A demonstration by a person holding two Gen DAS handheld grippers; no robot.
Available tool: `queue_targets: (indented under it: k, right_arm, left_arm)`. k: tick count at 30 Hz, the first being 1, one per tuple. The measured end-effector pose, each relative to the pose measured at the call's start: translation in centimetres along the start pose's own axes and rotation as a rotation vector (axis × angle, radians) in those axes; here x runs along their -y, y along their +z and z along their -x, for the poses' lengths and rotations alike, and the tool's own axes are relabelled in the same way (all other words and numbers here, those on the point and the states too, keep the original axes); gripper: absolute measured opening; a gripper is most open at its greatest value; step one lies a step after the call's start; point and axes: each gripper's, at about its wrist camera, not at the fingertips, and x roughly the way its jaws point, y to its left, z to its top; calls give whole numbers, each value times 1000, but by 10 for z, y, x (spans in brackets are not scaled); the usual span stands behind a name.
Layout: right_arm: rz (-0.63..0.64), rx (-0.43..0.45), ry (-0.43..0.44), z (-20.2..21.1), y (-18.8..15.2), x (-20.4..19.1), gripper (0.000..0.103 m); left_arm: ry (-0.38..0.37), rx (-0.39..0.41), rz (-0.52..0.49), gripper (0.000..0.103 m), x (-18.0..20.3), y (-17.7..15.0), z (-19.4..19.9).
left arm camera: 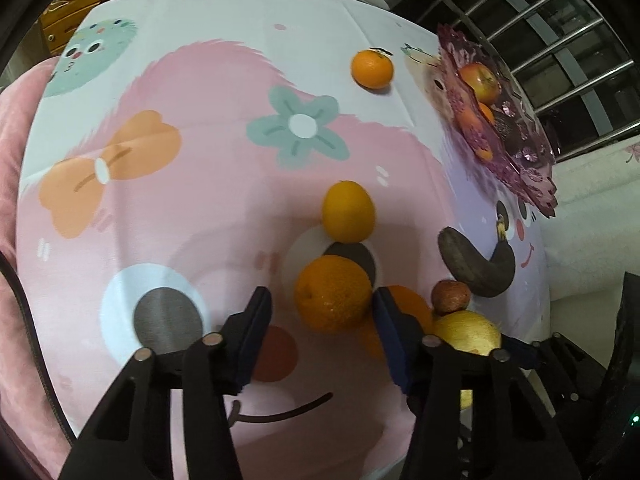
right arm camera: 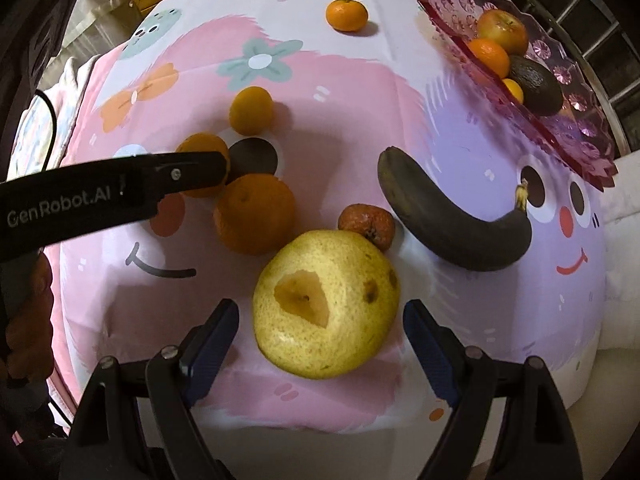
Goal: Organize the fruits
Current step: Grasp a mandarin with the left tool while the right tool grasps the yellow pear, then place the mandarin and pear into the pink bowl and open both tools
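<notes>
My left gripper (left arm camera: 320, 296) stands open around an orange (left arm camera: 332, 292); the right pad touches it and a gap shows at the left pad. A second orange (left arm camera: 404, 304) lies just outside that right finger. In the right wrist view, the left gripper's black finger (right arm camera: 200, 168) reaches between those two oranges (right arm camera: 200, 146) (right arm camera: 256, 212). My right gripper (right arm camera: 320, 308) points down, open around a yellow pear (right arm camera: 326, 304), with narrow gaps at both pads. A purple plate (right arm camera: 560, 120) at the far right holds an apple (right arm camera: 502, 30), an orange, an avocado and a small yellow fruit.
On the cartoon tablecloth (right arm camera: 360, 92) lie a blackened banana (right arm camera: 452, 224), a small wrinkled reddish fruit (right arm camera: 366, 220), a yellow-orange citrus (right arm camera: 252, 110) and a far mandarin (right arm camera: 346, 14). Metal rails (left arm camera: 560, 40) stand behind the plate. Pink fabric (left arm camera: 16, 200) borders the table's left edge.
</notes>
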Motion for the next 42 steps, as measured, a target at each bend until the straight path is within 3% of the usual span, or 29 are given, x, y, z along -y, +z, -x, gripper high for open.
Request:
queue_targets:
  k: [2,12,19,33,42]
  right_arm:
    - [6,2,-3,-2,3,0,72]
    - [61,-9,38,0,-3,6,71]
    - [134,13,92,23,-12,25,71]
    - [341,146,166,114,5,94,71]
    - [341,194,186,137,31,157,71]
  left_arm:
    - [-9,4,-10,39,6,1,-1]
    - [45,14,-17,38,13,3,3]
    - [70,71,-3,38,31,2,26]
    - [101,350,31,38,126,12,103]
    - [108,426,31,38,191,32,106]
